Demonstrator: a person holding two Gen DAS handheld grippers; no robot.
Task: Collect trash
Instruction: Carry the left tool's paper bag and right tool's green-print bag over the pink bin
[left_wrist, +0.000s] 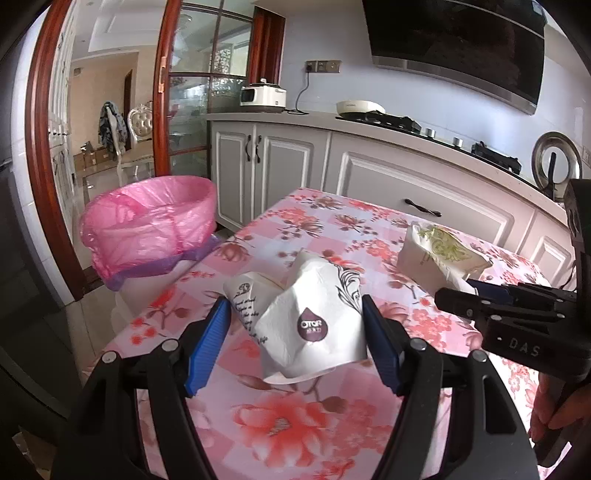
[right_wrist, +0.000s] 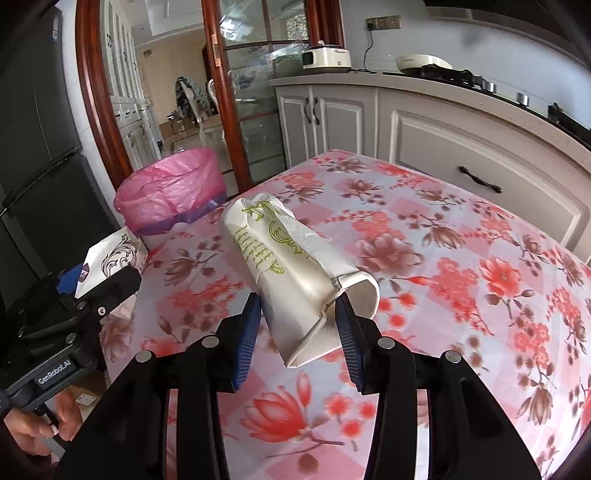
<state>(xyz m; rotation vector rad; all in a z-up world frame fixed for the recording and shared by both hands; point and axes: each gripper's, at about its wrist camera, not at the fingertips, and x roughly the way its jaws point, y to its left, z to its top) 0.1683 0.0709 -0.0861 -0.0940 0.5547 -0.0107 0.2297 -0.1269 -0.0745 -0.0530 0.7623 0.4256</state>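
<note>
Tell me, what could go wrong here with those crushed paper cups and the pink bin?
1. The left gripper brackets the purple-logo cup, with another cup right behind; closing may knock that one off the table edge.
2. The green-print cup is crumpled, so the right gripper's fingers might slip.
3. The bin stands off the table; a drop could miss.

Two cups (left_wrist: 295, 317) lie on the table (left_wrist: 332, 424), bin (left_wrist: 147, 229) beyond its left corner.

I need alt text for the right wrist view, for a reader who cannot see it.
The right tongs straddle a crushed white paper cup with green print lying on a table with a pink floral cloth; contact with the blue pads is unclear. A bin with a pink bag stands beyond the table's far left edge, before white kitchen cabinets.
</note>
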